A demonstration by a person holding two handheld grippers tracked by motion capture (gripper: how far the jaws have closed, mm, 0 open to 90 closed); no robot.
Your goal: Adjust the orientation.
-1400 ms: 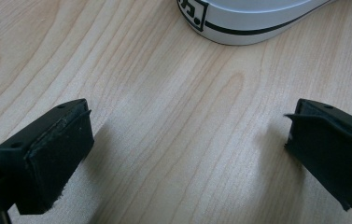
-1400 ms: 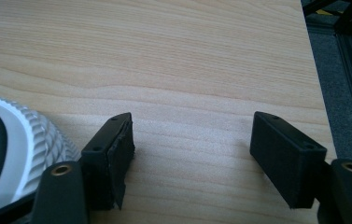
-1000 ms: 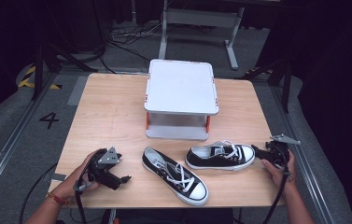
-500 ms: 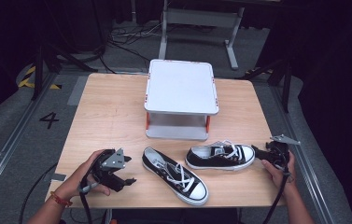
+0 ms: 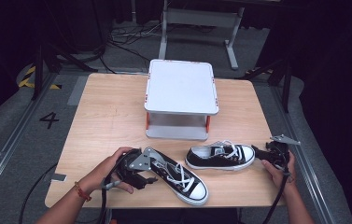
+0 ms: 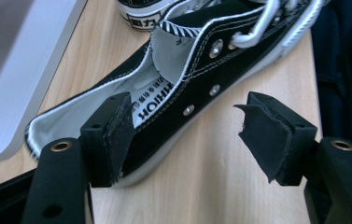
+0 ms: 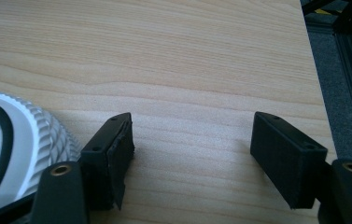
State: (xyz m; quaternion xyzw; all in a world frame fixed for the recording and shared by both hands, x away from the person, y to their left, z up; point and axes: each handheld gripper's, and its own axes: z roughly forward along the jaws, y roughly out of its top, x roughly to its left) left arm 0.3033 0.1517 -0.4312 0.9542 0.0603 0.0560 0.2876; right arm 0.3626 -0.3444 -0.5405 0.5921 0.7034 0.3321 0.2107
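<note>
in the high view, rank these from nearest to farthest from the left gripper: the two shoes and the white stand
1. near shoe, right at the left gripper, front of table.
2. far shoe, to the right, by the right gripper.
3. white stand, farthest, toward the table's back.

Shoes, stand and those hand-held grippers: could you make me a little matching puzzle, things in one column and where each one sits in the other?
Things:
1. near shoe
2. far shoe
3. white stand
4. right hand-held gripper

Places:
A. middle of the table, behind both shoes
B. at the toe of a shoe, jaws open, holding nothing
C. lying slantwise, its heel at the left hand-held gripper
D. lying crosswise, toe pointing right

Pairs: 1-C, 2-D, 3-A, 4-B
</note>
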